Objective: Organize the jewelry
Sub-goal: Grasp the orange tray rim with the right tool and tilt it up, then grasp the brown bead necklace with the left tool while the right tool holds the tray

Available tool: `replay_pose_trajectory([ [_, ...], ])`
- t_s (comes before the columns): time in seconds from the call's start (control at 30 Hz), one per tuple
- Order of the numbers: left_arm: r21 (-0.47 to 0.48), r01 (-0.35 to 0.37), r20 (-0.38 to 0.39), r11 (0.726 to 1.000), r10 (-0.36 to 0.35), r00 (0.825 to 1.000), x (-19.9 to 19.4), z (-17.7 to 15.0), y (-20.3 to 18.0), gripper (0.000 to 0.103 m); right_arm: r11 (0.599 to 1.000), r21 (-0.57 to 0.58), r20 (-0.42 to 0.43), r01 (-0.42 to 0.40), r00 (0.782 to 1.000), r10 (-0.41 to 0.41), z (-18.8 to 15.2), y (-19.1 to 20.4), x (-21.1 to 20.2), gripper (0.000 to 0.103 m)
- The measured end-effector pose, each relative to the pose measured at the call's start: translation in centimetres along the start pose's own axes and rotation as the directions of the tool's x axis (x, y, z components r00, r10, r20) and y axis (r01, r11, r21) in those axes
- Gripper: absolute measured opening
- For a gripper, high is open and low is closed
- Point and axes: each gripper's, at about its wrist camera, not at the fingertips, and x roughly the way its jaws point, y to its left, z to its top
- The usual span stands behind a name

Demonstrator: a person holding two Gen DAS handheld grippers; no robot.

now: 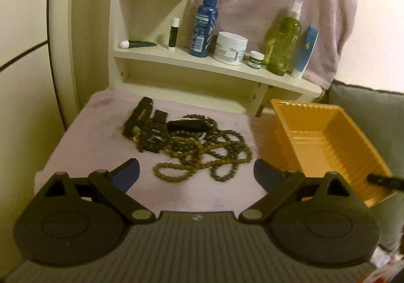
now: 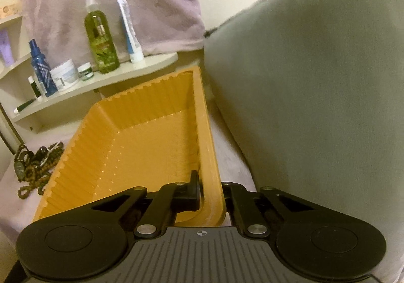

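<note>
Right gripper (image 2: 210,194) clamps the ribbed orange plastic tray's (image 2: 141,141) near rim; left gripper (image 1: 196,174) spread wide above brown bead necklaces (image 1: 204,154).

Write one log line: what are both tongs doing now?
left tongs: open, empty, above beads | right tongs: shut on orange tray wall | tray: empty

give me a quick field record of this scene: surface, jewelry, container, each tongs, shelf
surface: pink cloth-covered table
jewelry: tangled bead necklaces beside a black watch, all lying on the cloth, none in the tray
container: orange ribbed tray, empty, right of the pile
left tongs: open, holding nothing, aimed at the beads
right tongs: shut on the tray's near wall
shelf: blue spray bottle, white jar, green bottle
</note>
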Motion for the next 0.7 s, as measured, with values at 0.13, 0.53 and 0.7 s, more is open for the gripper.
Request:
replay_pose_trajectory([
  [0.13,0.064,-0.035,0.009,0.997,0.034,0.999,1.0,-0.4,0.8,0.089,0.997,-0.056,0.029,0.048,0.998,-0.047,0.8,1.5,-0.7,0.004],
  [0.53,0.314,0.044,-0.071,0.948,-0.023,0.997,6.6,-1.3,-0.6,0.028,0.976,-0.149,0.056,0.159,0.987,-0.153,2.4,4.6,-1.3,0.005],
  [0.7,0.398,0.059,-0.124,0.916,-0.010,0.992,9.1,-1.9,-1.5,0.017,0.970,-0.169,0.037,0.173,0.985,-0.169,2.5,5.0,-1.4,0.004],
])
